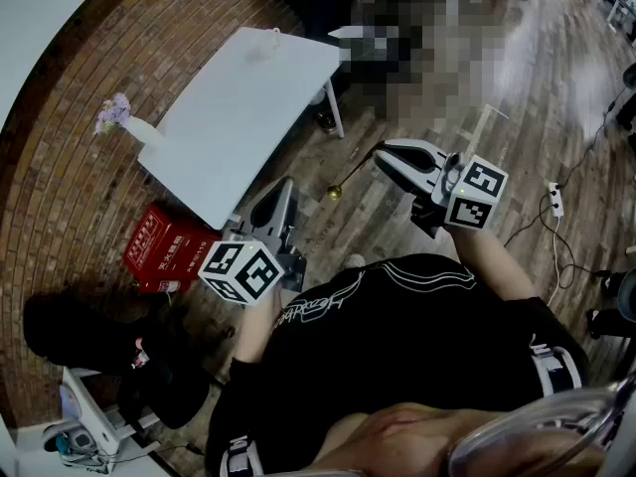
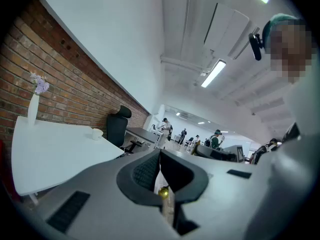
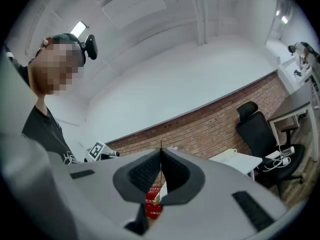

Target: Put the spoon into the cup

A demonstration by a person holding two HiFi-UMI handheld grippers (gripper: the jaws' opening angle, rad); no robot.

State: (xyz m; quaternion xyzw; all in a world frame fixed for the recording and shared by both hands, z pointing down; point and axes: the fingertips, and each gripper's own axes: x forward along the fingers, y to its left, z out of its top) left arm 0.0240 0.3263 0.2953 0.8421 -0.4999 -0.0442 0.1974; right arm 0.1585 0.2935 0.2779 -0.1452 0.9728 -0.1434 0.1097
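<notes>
My right gripper (image 1: 381,155) (image 3: 160,152) is shut on the thin handle of a gold spoon (image 1: 350,175), held in the air above the floor. The spoon's round end (image 1: 335,193) hangs down to the left. The handle tip pokes up between the jaws as a thin line (image 3: 160,143). My left gripper (image 1: 287,183) (image 2: 160,153) is shut with nothing in it, a little left of the spoon's end, which shows as a gold blob (image 2: 162,193) below its jaws. A small white cup (image 1: 270,36) (image 2: 97,133) (image 3: 231,153) stands on the far end of the white table (image 1: 238,107).
A white vase with purple flowers (image 1: 121,119) (image 2: 35,100) stands on the table's near left corner by the brick wall. A red box (image 1: 159,246) lies on the floor under the table's near edge. A black office chair (image 3: 260,129) stands past the table.
</notes>
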